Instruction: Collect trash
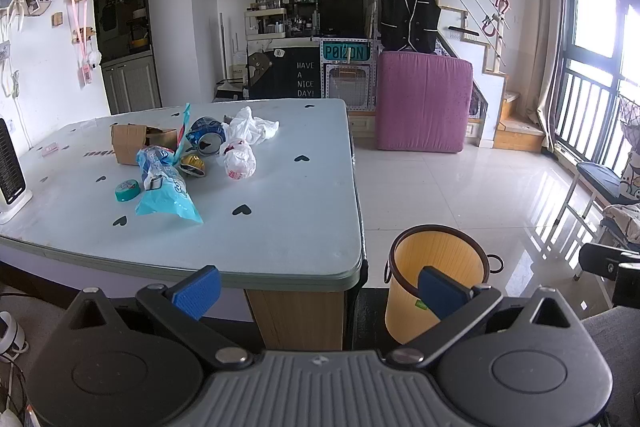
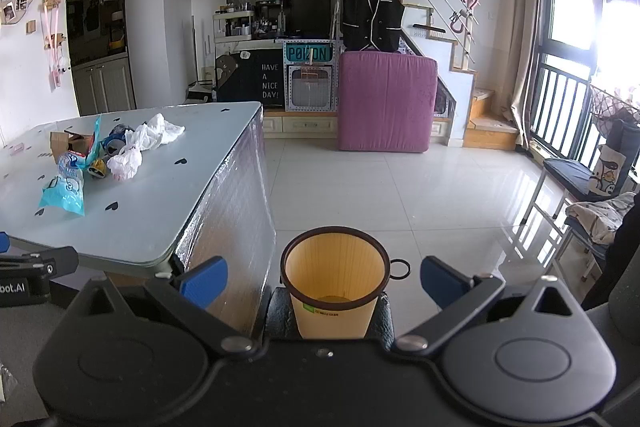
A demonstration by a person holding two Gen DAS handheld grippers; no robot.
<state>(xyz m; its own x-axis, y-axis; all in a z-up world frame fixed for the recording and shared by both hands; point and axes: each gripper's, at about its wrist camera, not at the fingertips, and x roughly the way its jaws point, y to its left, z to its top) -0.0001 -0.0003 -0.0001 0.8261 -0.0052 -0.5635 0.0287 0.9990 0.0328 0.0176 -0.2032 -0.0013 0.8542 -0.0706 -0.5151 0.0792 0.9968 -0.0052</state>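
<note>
A pile of trash lies on the pale table (image 1: 280, 227): a blue plastic bag (image 1: 168, 191), a cardboard box (image 1: 130, 143), a knotted white bag (image 1: 239, 161), a crumpled white bag (image 1: 252, 125), a tape roll (image 1: 206, 137), a gold can (image 1: 192, 165) and a teal lid (image 1: 127, 190). The pile also shows in the right wrist view (image 2: 96, 155). A yellow bin (image 1: 434, 275) stands on the floor beside the table and looks empty in the right wrist view (image 2: 336, 287). My left gripper (image 1: 320, 291) is open and empty, short of the table's near edge. My right gripper (image 2: 324, 281) is open and empty, above the bin.
A black and white device (image 1: 10, 171) stands at the table's left edge. A purple cushion (image 1: 424, 101) leans by the stairs. A chair (image 2: 576, 179) and bedding stand by the window on the right. The tiled floor (image 2: 420, 195) stretches beyond the bin.
</note>
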